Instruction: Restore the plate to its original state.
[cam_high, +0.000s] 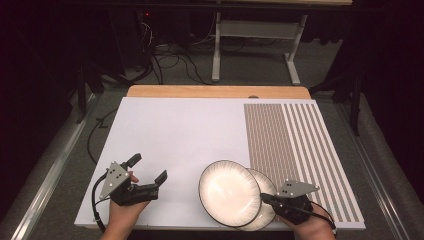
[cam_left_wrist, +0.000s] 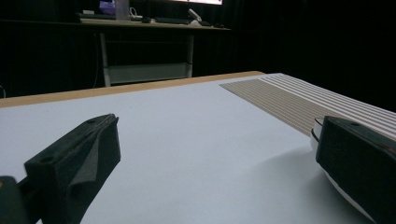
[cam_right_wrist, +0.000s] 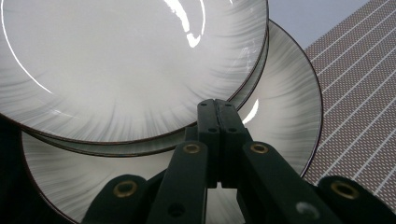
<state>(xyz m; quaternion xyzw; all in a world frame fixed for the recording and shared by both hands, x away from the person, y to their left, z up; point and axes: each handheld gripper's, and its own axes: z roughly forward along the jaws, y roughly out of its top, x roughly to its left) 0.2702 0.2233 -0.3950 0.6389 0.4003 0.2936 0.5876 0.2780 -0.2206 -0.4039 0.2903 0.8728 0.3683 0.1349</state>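
Nearest in the high view, a plate (cam_high: 229, 192) is pinched at its rim by the right gripper (cam_high: 267, 198) over a lower plate (cam_high: 265, 210), seemingly being lifted off; in the left gripper view wide jaws are idle; in the right gripper view closed jaws suggest placement is needed next.

The right gripper (cam_right_wrist: 217, 109) rises from the bottom edge, its two black jaws pressed together with no gap between them, pinched on the dark rim of the upper plate (cam_right_wrist: 126, 60). That plate is tilted and glossy, white with grey streaks fanning toward its edge. Beneath it lies the lower plate (cam_right_wrist: 285, 107), of the same pattern, partly covered. At right runs the striped mat (cam_right_wrist: 359, 84).
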